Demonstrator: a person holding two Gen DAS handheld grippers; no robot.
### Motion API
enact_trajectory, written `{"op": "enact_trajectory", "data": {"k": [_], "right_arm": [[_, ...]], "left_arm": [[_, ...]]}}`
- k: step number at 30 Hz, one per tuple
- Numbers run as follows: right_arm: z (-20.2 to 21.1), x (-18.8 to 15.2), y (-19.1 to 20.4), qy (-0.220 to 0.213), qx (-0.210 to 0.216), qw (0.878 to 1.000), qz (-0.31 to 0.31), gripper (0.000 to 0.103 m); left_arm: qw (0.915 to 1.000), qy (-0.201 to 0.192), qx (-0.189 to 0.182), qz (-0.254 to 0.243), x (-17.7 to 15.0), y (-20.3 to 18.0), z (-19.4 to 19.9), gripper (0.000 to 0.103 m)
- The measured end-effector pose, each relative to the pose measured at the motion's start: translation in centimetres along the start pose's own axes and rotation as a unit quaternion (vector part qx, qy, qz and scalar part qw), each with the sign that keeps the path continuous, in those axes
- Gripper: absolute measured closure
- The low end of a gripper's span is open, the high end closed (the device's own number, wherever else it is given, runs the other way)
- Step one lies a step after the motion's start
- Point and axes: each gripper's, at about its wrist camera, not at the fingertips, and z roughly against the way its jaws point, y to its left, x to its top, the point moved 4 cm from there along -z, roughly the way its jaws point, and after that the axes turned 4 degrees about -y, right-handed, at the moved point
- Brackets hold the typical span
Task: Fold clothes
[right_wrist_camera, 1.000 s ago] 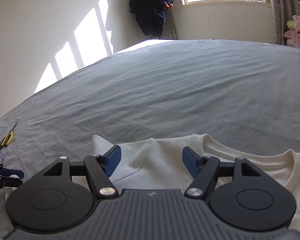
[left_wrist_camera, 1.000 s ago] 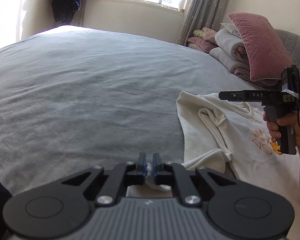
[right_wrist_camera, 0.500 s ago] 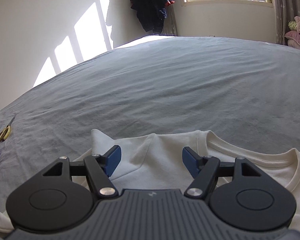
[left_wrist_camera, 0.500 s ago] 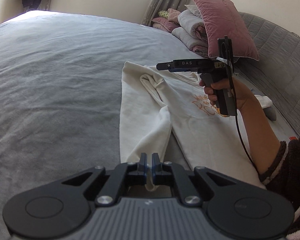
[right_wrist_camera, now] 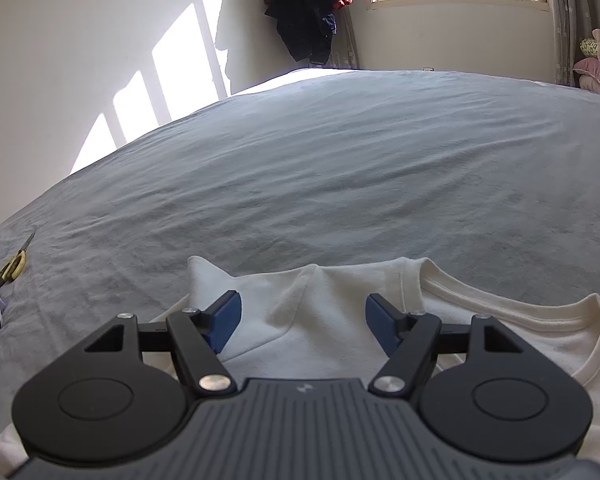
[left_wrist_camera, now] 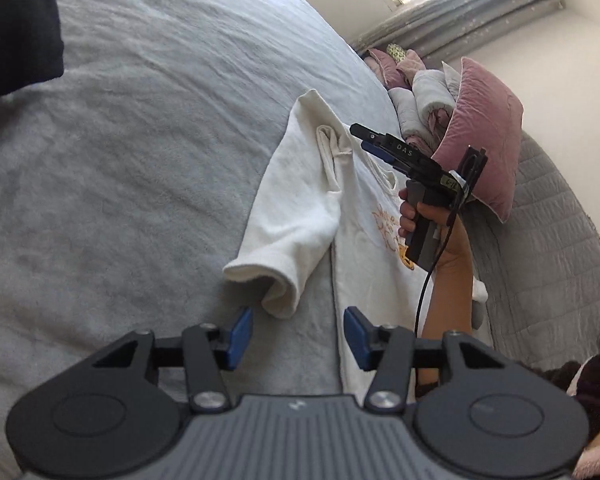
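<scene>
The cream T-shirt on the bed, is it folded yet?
Partly. The T-shirt has one sleeve flipped inward; its body lies spread on the bed.

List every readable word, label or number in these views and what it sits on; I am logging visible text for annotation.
"DAS": white letters on the side of the black right gripper.
Small tag on the right gripper's body: handwritten marks, too blurred to read.
Orange print on the cream cotton T-shirt: partly hidden by the hand, unreadable.
Small pale logo on the left gripper housing: a mark, no letters.

Open grey bed (right_wrist_camera: 340, 168) ahead (scissors (right_wrist_camera: 14, 266) far left)
</scene>
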Motion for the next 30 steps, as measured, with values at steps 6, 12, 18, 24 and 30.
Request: {"op": "enact_trajectory", "data": {"k": [6,12,18,24,30], "right_arm": [[0.0,0.0,-0.2,0.0,-0.001,1.0,-0.003,0.03],[-0.2,-0.2,-0.6,0.002,-0.002,1.0,-0.009,0.03],[-0.4,-0.3,-0.4,0.005,-0.002,1.0,-0.007,0.03],[-0.2,-0.3,-0.7,0.002,-0.002,1.0,-0.011,0.03],[-0.3,-0.3,-0.6,-0.001,0.0,1.0,-0.01,0.03]], "left_arm": [[0.9907,-0.04,-0.042,0.123,0.1,1.9,-1.6,0.046],[0.9789,-0.083,-0.028,0.185,0.5,2.3,-2.4,0.055],[0.9876,-0.099,0.039,0.116,1.7,-0.4,-3.1,0.099],[0.9795,-0.172,0.094,-0.045,5.5,-5.0,-0.6,0.099],[0.9571,-0.227,0.148,-0.103,9.8,-5.1,1.5,0.099]]}}
